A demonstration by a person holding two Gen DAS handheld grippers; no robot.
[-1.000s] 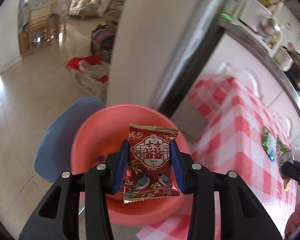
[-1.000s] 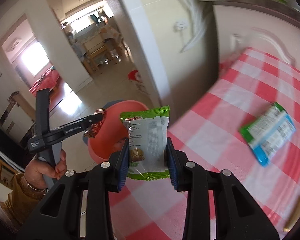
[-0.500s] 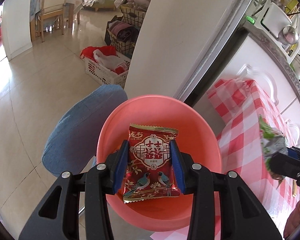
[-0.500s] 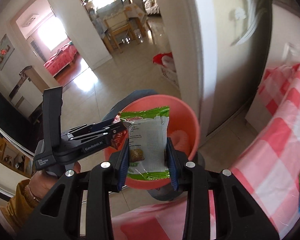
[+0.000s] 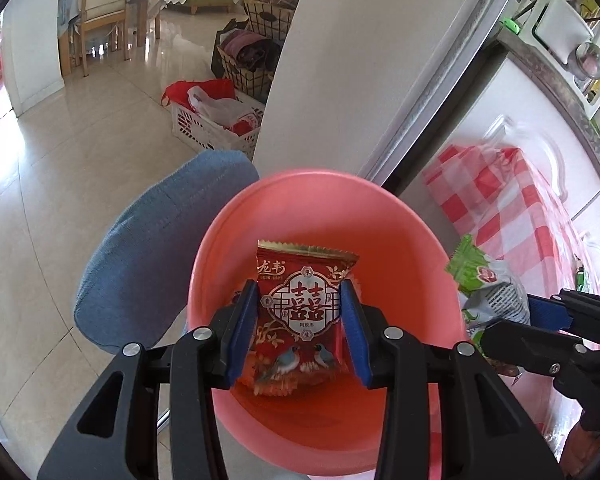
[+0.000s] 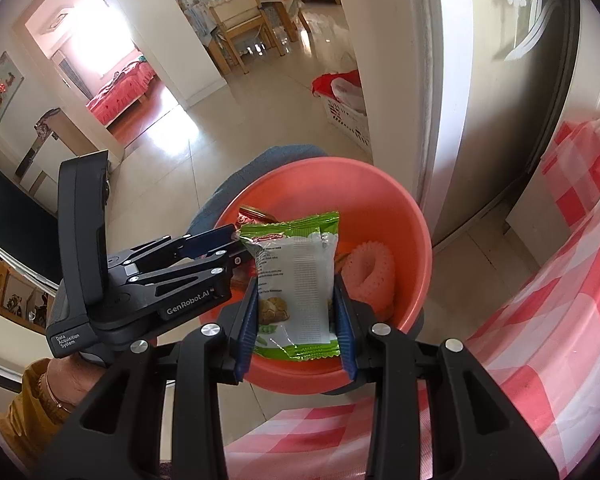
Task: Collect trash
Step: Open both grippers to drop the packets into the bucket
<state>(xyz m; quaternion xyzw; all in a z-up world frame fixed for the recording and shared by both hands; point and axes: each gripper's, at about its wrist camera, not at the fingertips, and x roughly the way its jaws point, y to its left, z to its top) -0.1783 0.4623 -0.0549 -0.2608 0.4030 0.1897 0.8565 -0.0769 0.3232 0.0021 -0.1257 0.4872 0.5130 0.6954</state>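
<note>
Wrappers, two of them, hang over the pink basin [image 5: 380,216]. The red packet [image 5: 300,316] sits upright between the blue pads [image 5: 242,336] of the left gripper [image 5: 300,332], whose jaws are narrowed and clamped on its sides; its top edge sticks up past the fingertips. Straight ahead of and below that gripper is the basin's inside. To its right, the right gripper [image 5: 540,320] reaches in over the rim with the green packet [image 5: 484,288] pinched in its tips.

From the right wrist, the green packet [image 6: 296,280] stands upright between the right gripper's [image 6: 296,320] pads, jaws narrow and pressed on both its sides. Just to its left, the left gripper [image 6: 220,248] points in over the basin [image 6: 380,184], a corner of the red packet [image 6: 252,213] showing at its tips. A hand [image 6: 76,376] with a bracelet and a mustard sleeve holds that gripper from below.

Inside the basin, beyond the green packet and to its right, lies a pale pink knobbly ring [image 6: 370,268]; more scraps lie beside it, too hidden to tell. The basin rests on a blue cushioned seat [image 5: 156,256], left of and under it. To the right of both grippers runs a table in red-checked cloth [image 6: 560,300]. Ahead, past a white wall corner, a white crate [image 5: 212,128] of bags stands on the tiled floor.
</note>
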